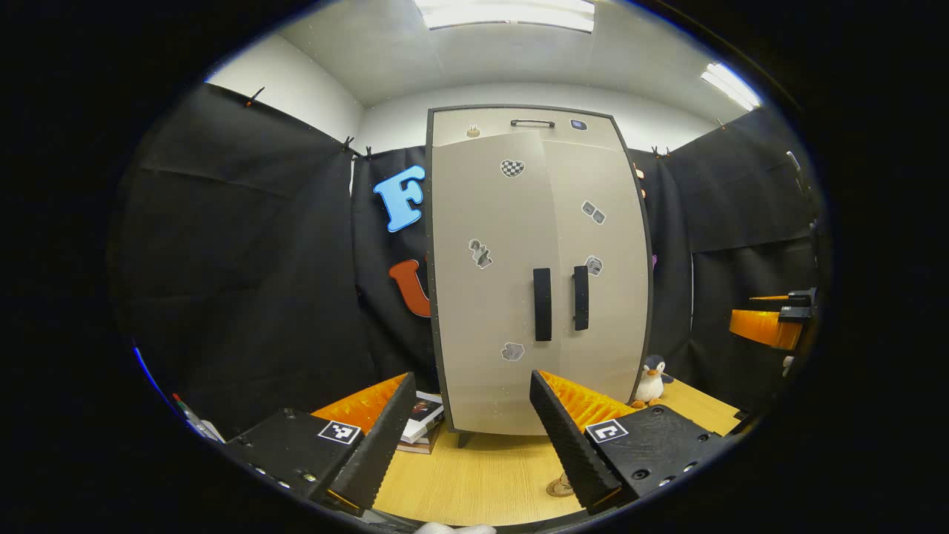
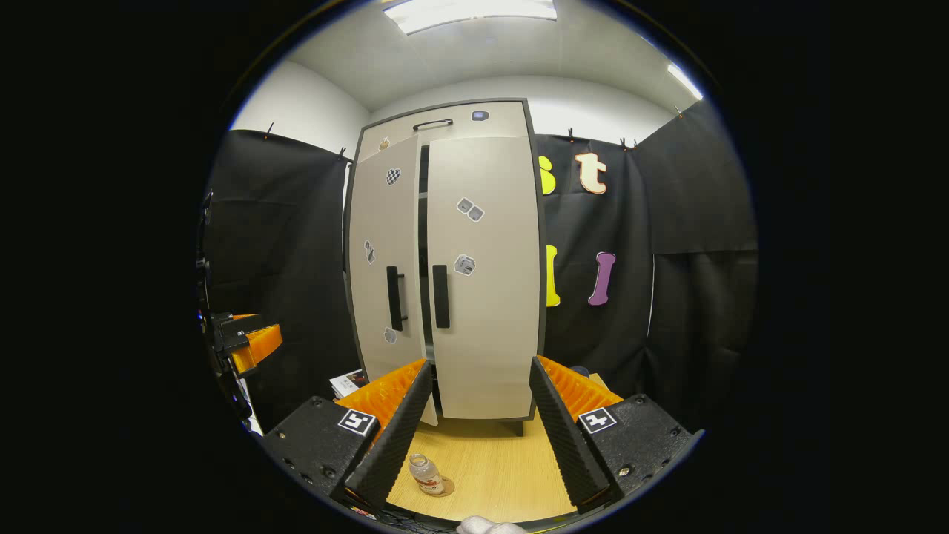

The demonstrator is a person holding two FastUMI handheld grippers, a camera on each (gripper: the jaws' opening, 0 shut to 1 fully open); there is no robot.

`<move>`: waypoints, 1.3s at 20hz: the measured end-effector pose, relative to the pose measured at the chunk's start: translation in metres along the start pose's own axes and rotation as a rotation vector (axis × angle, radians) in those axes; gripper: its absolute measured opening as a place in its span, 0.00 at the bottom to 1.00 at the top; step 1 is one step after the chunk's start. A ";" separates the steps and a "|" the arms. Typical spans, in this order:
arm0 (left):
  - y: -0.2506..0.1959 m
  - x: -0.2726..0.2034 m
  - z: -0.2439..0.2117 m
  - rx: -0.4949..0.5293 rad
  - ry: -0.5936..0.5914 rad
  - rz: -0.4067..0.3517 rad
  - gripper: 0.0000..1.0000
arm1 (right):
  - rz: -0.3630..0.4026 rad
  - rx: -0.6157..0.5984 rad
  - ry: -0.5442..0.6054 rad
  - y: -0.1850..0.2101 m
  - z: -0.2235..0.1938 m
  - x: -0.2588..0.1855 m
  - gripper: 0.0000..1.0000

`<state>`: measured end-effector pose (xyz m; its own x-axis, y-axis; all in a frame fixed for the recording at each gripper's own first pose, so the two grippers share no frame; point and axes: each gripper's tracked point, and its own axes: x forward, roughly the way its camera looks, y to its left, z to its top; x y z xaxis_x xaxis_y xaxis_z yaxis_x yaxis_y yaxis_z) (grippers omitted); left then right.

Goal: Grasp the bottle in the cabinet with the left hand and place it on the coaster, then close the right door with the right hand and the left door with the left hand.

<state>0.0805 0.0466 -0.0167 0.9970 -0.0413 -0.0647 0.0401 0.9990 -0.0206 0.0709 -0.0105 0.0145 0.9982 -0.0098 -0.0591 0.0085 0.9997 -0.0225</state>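
The bottle (image 2: 425, 473) stands on its coaster (image 2: 442, 489), on the desk before the cabinet (image 2: 474, 311); both hand-held grippers are spread, empty. Left door (image 2: 383, 274) ajar: light, stiff; push its flat face beside the handle (image 2: 394, 298)

Bare counter (image 2: 489, 467) lies open toward the cabinet (image 2: 482, 297) at 12 o'clock. The bottle (image 2: 425, 473) on its coaster (image 2: 445, 488) blocks 7 o'clock; books (image 1: 422, 423) crowd 10 o'clock, a penguin toy (image 1: 651, 382) 2 o'clock. The left door (image 2: 385, 274) stands slightly ajar
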 end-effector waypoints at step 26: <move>0.018 -0.031 -0.014 0.005 0.042 0.039 0.94 | 0.041 -0.026 -0.001 0.028 -0.010 -0.015 0.82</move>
<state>0.0496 0.0661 -0.0293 0.9942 -0.0034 -0.1077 0.0021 0.9999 -0.0123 0.0554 0.0176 0.0048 0.9977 0.0307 -0.0597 -0.0335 0.9984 -0.0462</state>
